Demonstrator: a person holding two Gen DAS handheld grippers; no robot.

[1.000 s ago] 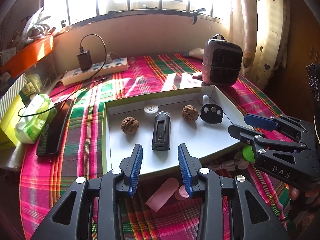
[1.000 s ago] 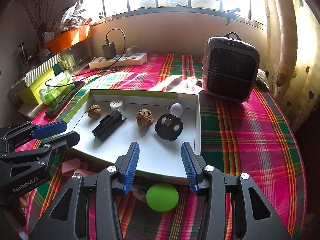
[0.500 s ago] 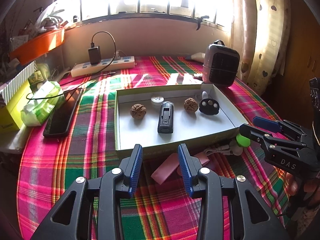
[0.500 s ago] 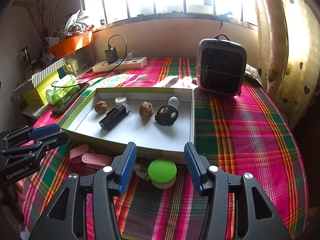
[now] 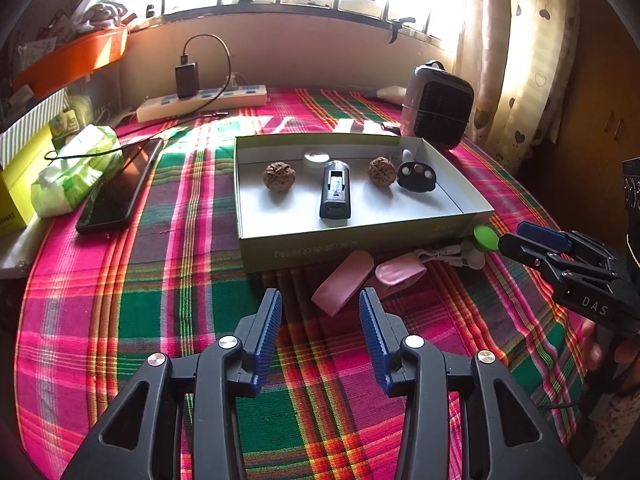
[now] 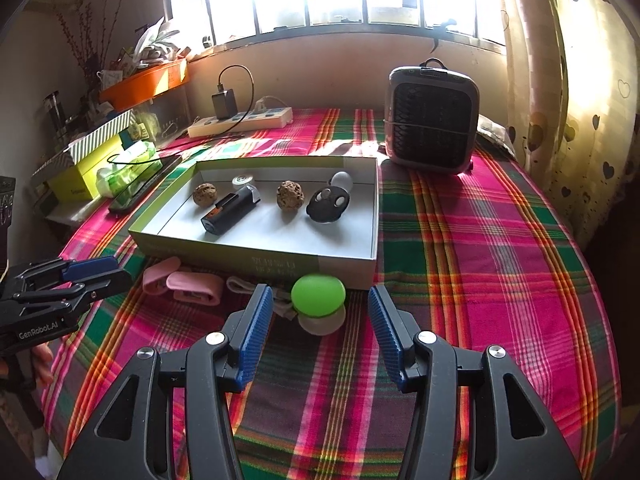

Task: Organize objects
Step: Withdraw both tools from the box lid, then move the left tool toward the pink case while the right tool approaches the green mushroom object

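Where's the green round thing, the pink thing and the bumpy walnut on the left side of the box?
green round thing (image 6: 318, 294), right wrist view, middle of its green top.
pink thing (image 5: 342, 282), left wrist view, middle of its flat face.
walnut (image 5: 279, 176), left wrist view, centre of shell.

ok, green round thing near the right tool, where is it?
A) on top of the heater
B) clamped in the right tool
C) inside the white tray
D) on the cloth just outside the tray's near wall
D: the green round thing sits on the plaid cloth in front of the tray's near wall, ahead of the open right tool, not gripped by it.
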